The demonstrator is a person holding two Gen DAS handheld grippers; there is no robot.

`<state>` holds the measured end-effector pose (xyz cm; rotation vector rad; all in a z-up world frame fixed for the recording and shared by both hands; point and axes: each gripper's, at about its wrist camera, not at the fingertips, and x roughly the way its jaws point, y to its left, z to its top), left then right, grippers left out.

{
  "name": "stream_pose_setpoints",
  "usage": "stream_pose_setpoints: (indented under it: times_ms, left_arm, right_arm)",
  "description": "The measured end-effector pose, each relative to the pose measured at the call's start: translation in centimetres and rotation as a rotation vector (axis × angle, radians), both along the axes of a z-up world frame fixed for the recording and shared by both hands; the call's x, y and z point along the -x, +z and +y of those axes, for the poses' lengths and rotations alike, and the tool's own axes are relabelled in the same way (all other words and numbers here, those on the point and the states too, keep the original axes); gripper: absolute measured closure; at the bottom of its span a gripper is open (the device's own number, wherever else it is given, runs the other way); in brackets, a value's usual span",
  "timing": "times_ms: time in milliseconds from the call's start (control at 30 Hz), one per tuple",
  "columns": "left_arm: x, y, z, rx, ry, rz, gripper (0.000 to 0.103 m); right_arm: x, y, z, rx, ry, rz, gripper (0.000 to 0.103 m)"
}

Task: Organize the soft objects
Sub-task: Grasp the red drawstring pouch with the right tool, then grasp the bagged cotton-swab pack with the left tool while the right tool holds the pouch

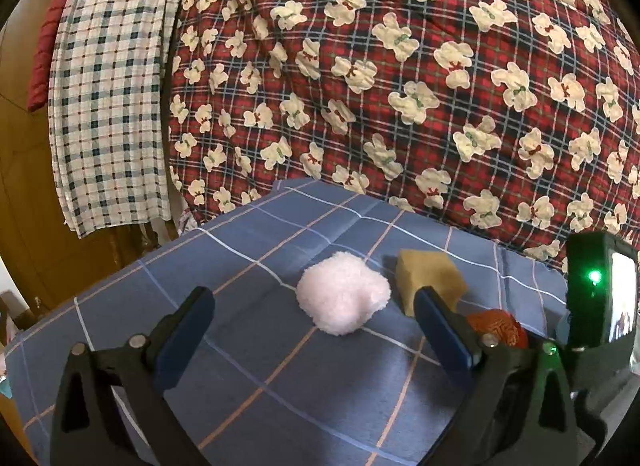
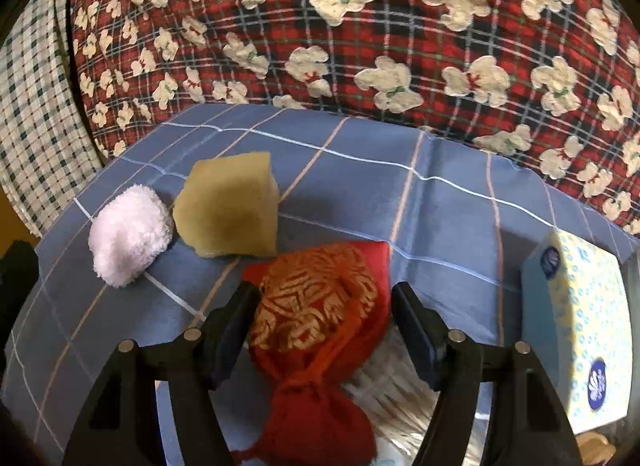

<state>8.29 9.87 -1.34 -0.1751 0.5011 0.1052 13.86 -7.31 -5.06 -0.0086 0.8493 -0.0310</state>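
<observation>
1. The right gripper [image 2: 322, 330] straddles the red pouch [image 2: 320, 306]; its left pad touches the cloth while the right one stands clear, so it has no firm hold yet.
2. The left gripper [image 1: 312, 326] is spread wide and empty, with the pink pompom [image 1: 344, 292] ahead of it.
3. Risk: the slack pouch may slip or nudge the sponge [image 2: 228, 209] just beside it (both are very light).
4. All three lie mid-cloth on the blue checked sheet [image 2: 440, 205]; a tissue box [image 2: 580, 326] sits at its right edge and a bear-print quilt [image 1: 400, 65] bulges behind.

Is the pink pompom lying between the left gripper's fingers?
No. The pink pompom lies on the blue cloth beyond the open left gripper.
</observation>
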Motion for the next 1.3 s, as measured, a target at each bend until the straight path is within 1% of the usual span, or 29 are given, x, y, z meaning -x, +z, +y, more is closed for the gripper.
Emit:
stream_pose_setpoints:
  times_ms: [67, 167, 233, 300, 400, 433, 533, 567, 633, 733, 767, 833, 933, 1033, 1167, 1233, 1300]
  left_arm:
    - [-0.1, -0.1, 0.0, 0.002, -0.002, 0.006, 0.002]
    - [-0.2, -0.3, -0.3, 0.005, -0.01, 0.017, 0.002]
    - [-0.2, -0.4, -0.4, -0.003, -0.009, 0.019, 0.002]
    - [-0.2, -0.4, -0.5, -0.006, -0.01, 0.018, 0.002]
    - [-0.2, -0.5, -0.7, -0.014, -0.017, 0.018, 0.002]
    - [-0.2, -0.5, -0.8, -0.017, -0.02, 0.017, 0.002]
    - [0.0, -0.4, -1.1, -0.015, -0.045, 0.01, 0.002]
    - [0.1, -0.4, -1.3, -0.009, -0.06, 0.005, 0.002]
    - [0.1, -0.3, -1.8, -0.008, -0.098, 0.002, 0.002]
    - [0.2, -0.2, -3.2, -0.015, -0.183, -0.001, 0.002]
    - [0.2, -0.2, -3.7, -0.012, -0.218, 0.003, 0.002]
    - [0.3, -0.2, -4.7, -0.006, -0.277, 0.015, 0.002]
    - [0.7, -0.4, -6.9, 0.024, -0.392, 0.059, 0.002]
    - [1.1, -0.5, -9.2, 0.052, -0.456, 0.11, 0.004]
    - [1.2, -0.6, -11.5, 0.07, -0.454, 0.154, 0.016]
    - [1.0, -0.6, -12.3, 0.074, -0.427, 0.173, 0.018]
    - [0.5, -0.9, -13.5, 0.097, -0.387, 0.223, 0.019]
  right_arm:
    - [0.0, 0.0, -0.1, -0.015, 0.005, 0.001, 0.052]
    - [0.3, 0.4, -0.3, -0.035, 0.023, -0.026, 0.063]
    - [1.2, 0.9, -0.2, -0.058, 0.045, -0.064, 0.065]
    - [2.2, 1.5, -0.1, -0.065, 0.051, -0.101, 0.066]
    - [4.3, 3.2, -0.7, -0.144, 0.084, -0.183, 0.066]
    - [5.2, 4.0, -1.1, -0.173, 0.096, -0.223, 0.067]
    - [7.4, 5.8, -2.1, -0.216, 0.11, -0.316, 0.067]
    - [8.3, 6.4, -2.6, -0.214, 0.105, -0.348, 0.067]
    - [10.1, 7.5, -3.7, -0.166, 0.076, -0.423, 0.067]
    - [11.9, 8.3, -5.2, -0.057, 0.017, -0.493, 0.067]
    - [12.4, 8.4, -6.0, -0.033, -0.004, -0.507, 0.067]
    - [13.0, 8.6, -7.5, -0.018, -0.038, -0.517, 0.067]
    - [13.7, 8.6, -9.2, -0.009, -0.08, -0.526, 0.067]
    - [14.7, 8.9, -10.7, -0.01, -0.102, -0.548, 0.067]
    - [15.9, 9.1, -11.6, -0.001, -0.103, -0.575, 0.066]
    - [16.2, 9.1, -12.0, -0.002, -0.103, -0.578, 0.066]
    - [16.4, 9.1, -12.4, -0.007, -0.107, -0.577, 0.066]
